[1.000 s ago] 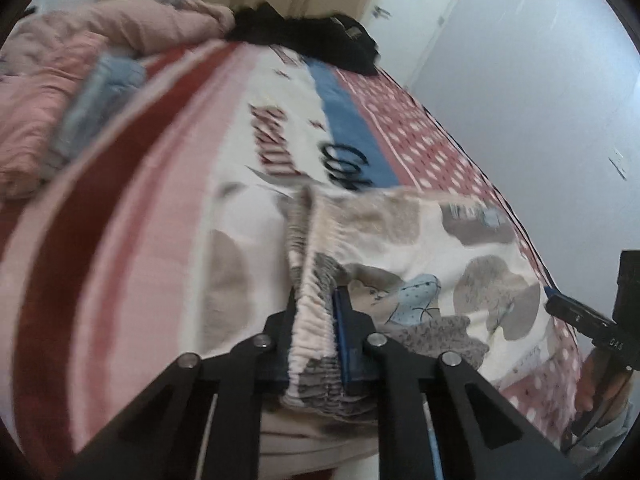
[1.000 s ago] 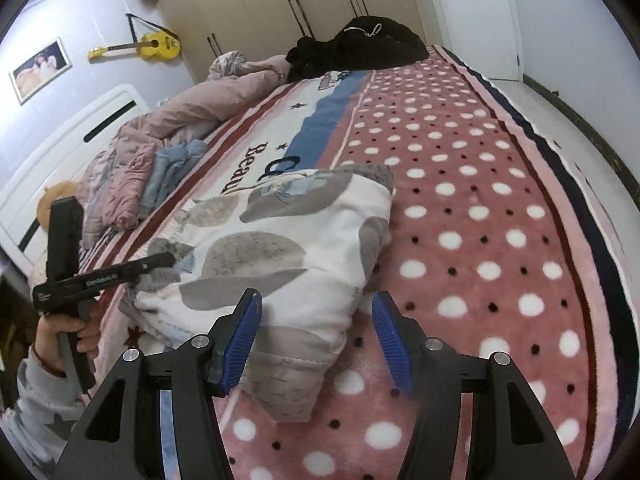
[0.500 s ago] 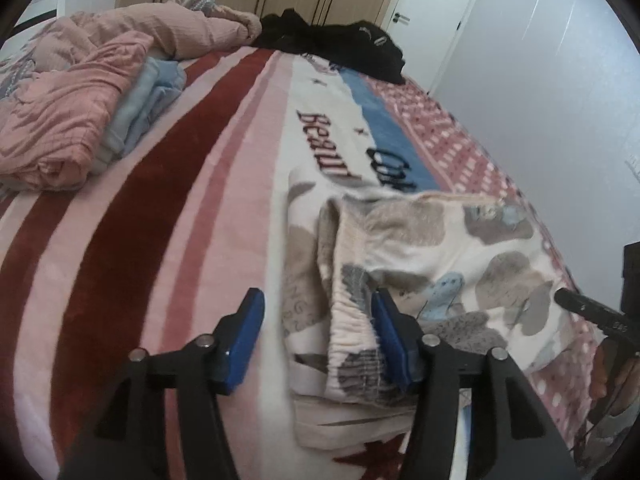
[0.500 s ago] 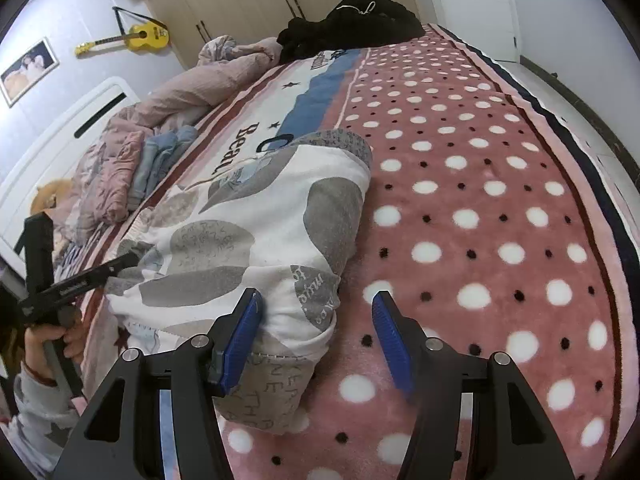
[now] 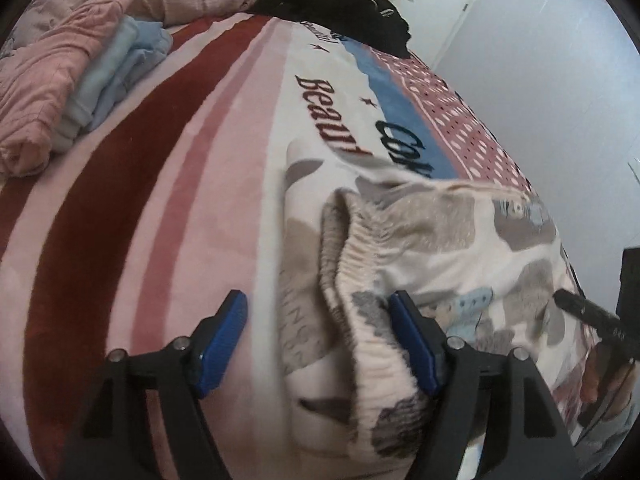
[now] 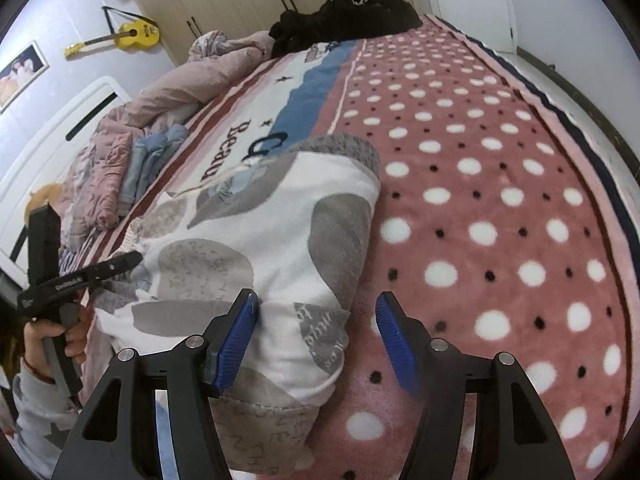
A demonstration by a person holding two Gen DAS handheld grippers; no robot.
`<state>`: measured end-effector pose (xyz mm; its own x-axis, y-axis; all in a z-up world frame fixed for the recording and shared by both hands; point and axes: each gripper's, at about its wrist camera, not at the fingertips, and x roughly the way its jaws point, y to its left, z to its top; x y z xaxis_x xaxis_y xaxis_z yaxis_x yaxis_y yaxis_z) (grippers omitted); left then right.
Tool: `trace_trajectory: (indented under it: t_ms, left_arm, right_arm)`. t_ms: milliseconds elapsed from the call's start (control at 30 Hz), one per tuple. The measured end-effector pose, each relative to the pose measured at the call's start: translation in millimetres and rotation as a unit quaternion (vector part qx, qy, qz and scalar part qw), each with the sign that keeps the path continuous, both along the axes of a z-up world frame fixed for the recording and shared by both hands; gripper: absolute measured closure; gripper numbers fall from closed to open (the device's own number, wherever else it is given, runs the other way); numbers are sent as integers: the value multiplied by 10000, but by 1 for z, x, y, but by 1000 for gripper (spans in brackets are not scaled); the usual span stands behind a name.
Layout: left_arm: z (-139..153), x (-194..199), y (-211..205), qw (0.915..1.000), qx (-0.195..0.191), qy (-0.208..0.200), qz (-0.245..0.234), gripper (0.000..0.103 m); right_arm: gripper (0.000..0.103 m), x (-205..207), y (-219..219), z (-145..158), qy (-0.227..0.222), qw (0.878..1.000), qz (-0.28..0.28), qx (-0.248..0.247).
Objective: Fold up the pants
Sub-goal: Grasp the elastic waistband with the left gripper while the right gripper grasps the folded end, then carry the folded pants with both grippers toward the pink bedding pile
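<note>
Left tongs (image 5: 318, 338) off the pants (image 5: 400, 264) since before — both pairs apart, folded clothes (image 5: 112, 76) well beyond.

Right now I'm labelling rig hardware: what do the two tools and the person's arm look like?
Both the left tool and right tool have black angular frames, silver screw heads and ribbed blue pads. The left tool's body carries small white lettering. The hand wears a grey sleeve with darker star shapes.
</note>
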<state>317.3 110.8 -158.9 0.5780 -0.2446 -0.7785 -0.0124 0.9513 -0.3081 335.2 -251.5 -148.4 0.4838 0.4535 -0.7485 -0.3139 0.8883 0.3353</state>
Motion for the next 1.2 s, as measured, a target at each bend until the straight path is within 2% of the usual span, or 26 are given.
trace_trajectory:
  t_ms: [133, 267, 433, 467, 500, 533, 600, 667, 800, 867, 1067, 1200]
  left_arm:
    - [0, -6, 6, 9999, -107, 0, -98, 33]
    - [-3, 2, 10, 9969, -736, 93, -278, 32]
    - [-7, 12, 3, 9946, -993, 187, -255, 32]
    - [-7, 14, 2, 9933, -1108, 213, -256, 37]
    - [-8, 16, 0, 9916, -1234, 265, -278, 46]
    - [-8, 17, -3, 9909, -1271, 326, -284, 50]
    - [-7, 17, -9, 9922, -1159, 355, -280, 55]
    - [-5, 16, -13, 9928, -1100, 364, -297, 64]
    - [4, 10, -16, 9952, -905, 300, -241, 77]
    - [8, 7, -17, 9961, -821, 244, -221, 81]
    - [29, -6, -8, 9960, -850, -5, -265, 86]
    - [46, -19, 9, 9972, -693, -202, -185, 87]
  right_arm:
    - [38, -4, -7, -8, 1, 10000, 86, -7]
    - [35, 1, -8, -7, 148, 9995, 182, 227]
    - [36, 8, -1, -13, 368, 9968, 462, 545]
    - [37, 9, 0, -14, 405, 9961, 477, 616]
    - [41, 10, 1, -15, 438, 9956, 485, 678]
    - [48, 11, 3, -16, 497, 9946, 500, 764]
    - [57, 11, 7, -17, 609, 9931, 529, 845]
    - [57, 9, 11, -14, 570, 9942, 506, 757]
    - [67, 6, 16, -8, 544, 9948, 486, 710]
    - [69, 3, 20, -4, 469, 9959, 494, 599]
    - [76, -10, 34, 14, 240, 9967, 600, 489]
    - [79, -20, 52, 29, 164, 9952, 785, 552]
